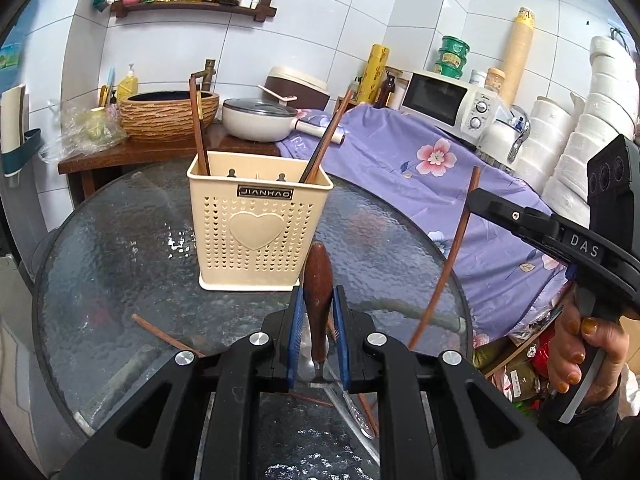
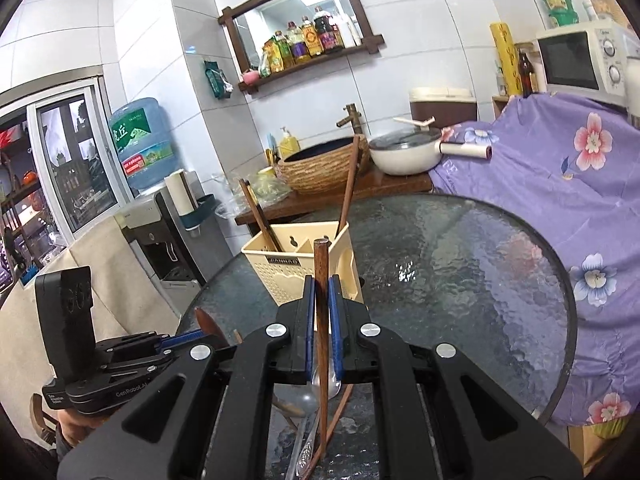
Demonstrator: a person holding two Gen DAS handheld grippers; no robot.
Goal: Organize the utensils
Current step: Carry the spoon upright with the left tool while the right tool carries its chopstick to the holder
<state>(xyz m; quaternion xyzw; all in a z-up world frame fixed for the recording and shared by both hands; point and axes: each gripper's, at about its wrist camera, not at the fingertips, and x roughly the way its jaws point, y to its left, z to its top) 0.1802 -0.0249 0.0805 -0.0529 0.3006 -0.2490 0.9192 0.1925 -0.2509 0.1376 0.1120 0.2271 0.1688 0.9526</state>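
Two black grippers with blue pads, one in each hand. Left gripper (image 1: pixel 319 334) pinching a smooth, rounded, dark wood handle (image 1: pixel 318 280) between its pads, with shiny metal showing low down under the handle. Right gripper (image 2: pixel 322 320) pressed tight on one thin, square-ended wooden chopstick (image 2: pixel 321 280), standing nearly upright between the pads.

Straight ahead on the round table (image 1: pixel 120 240) of bumpy, wavy glass: a cream plastic utensil holder (image 1: pixel 256 232), boxy, dotted with tiny holes, with a raised heart on the front. Three long brown wooden sticks leaning inside it already, one at the left corner, two at the right. Inside, split into compartments by thin walls.

More things flat on the glass near the grippers: a loose chopstick (image 1: pixel 160 334) at the left, a shiny silver spoon (image 2: pixel 320 384) under the right gripper, a patterned metal handle (image 1: pixel 356 412) beneath the left one.

Behind the table, a purple flowered cloth (image 1: pixel 420 168), soft and wrinkled.
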